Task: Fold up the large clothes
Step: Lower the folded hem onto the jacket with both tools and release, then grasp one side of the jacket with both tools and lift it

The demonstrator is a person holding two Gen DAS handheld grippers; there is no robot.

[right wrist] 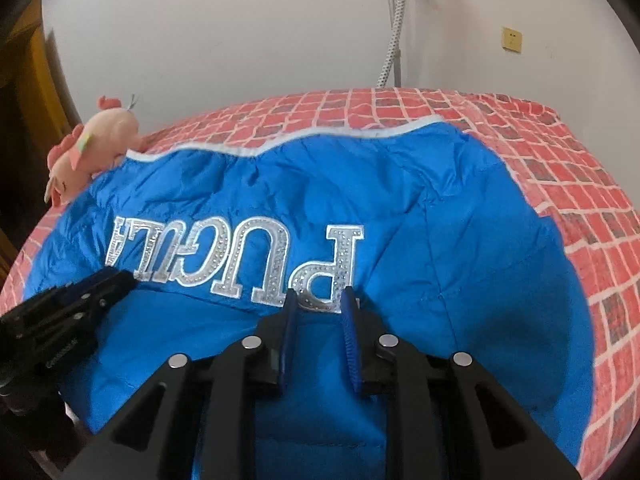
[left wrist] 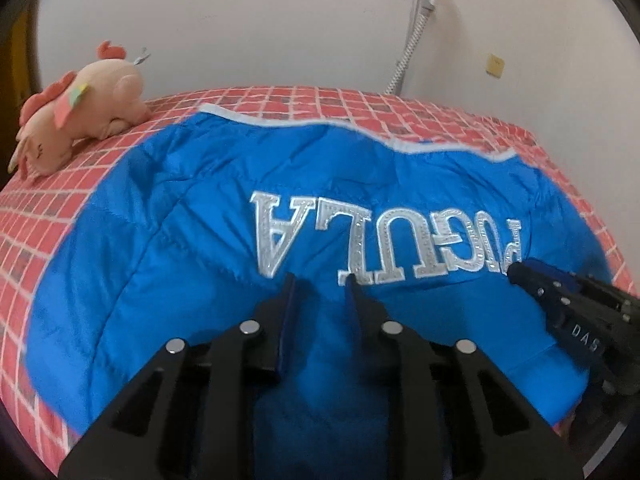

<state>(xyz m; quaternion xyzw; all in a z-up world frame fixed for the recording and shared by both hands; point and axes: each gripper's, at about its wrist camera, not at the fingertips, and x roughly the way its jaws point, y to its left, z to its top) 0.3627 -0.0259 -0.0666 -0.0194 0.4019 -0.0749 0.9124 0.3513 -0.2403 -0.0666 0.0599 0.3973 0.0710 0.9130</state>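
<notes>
jacket: a blue padded jacket (left wrist: pixel 192 240) lies spread on the bed, its white-trimmed hem toward the wall, its near edge folded up under both grippers.
lettering: silver studded letters (left wrist: pixel 384 240) across the back read "pugula", upside down from both cameras; the right wrist view cuts the final "a" behind the other gripper.
left gripper: left gripper (left wrist: pixel 322 286) has its jaws parted, a fold of blue fabric bulging up between them; whether they pinch it i cannot tell.
right gripper: right gripper (right wrist: pixel 319 300) has its jaws apart over the near fold, tips by the "p"; grip unclear.
tool marking: only the left wrist view shows "das" printed on the right gripper's side.
bedspread: red brick-pattern cover (left wrist: pixel 36 232) under the jacket.
plush: a pink plush toy (left wrist: pixel 80 112) lies at the far left, just beside the jacket's hem corner.
wall: a ribbed hose (right wrist: pixel 394 36) hangs down the wall; a yellowish socket plate (right wrist: pixel 512 39) sits to its right.
</notes>
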